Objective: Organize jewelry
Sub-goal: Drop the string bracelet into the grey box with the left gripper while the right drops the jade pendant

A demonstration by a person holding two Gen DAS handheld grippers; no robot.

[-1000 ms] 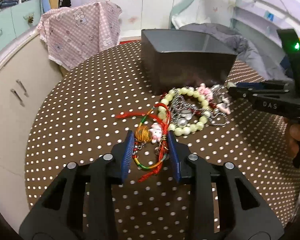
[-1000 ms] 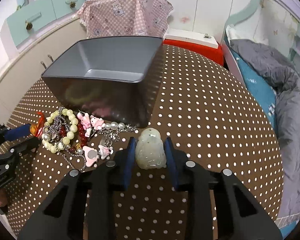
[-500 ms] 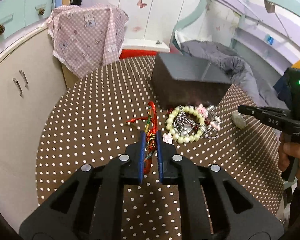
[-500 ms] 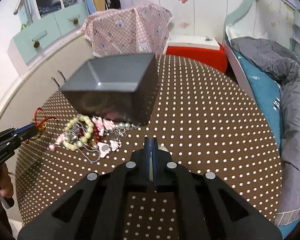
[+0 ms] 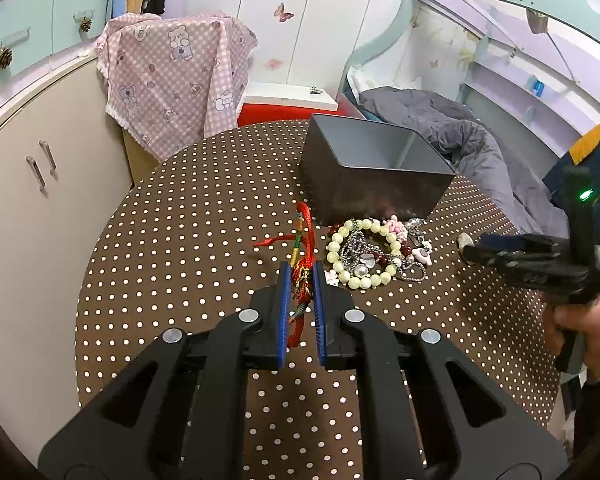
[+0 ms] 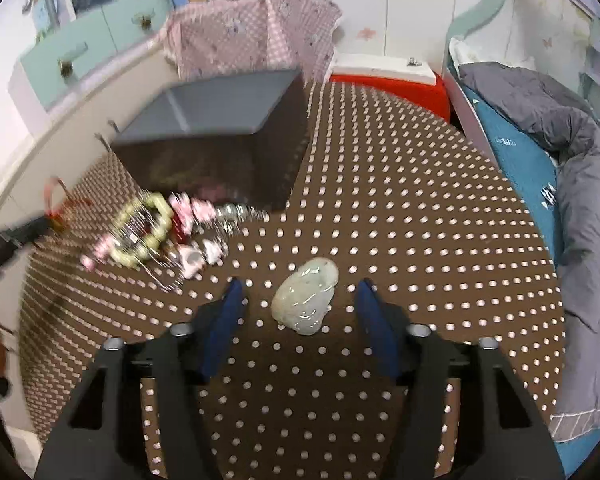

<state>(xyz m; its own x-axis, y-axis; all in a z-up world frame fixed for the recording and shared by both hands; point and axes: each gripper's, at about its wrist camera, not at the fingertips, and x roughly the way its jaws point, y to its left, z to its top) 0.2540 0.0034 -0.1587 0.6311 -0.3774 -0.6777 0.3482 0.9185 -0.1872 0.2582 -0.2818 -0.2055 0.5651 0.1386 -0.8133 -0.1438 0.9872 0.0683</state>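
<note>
my left gripper is clamped tight, angled down, while my right gripper tilts down, jaws opening wide.

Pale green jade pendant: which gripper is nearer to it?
Right. The right gripper, jaws opening, straddles the jade pendant without touching it; the left gripper is beyond the bead pile, shut on the red cord bracelet.

The surface is brown with white polka dots. The box is dark grey. A red cord bracelet has multicoloured threads; the bead bracelet is pale green. The pendant is whitish-green. The cloth is pink-checked.
</note>
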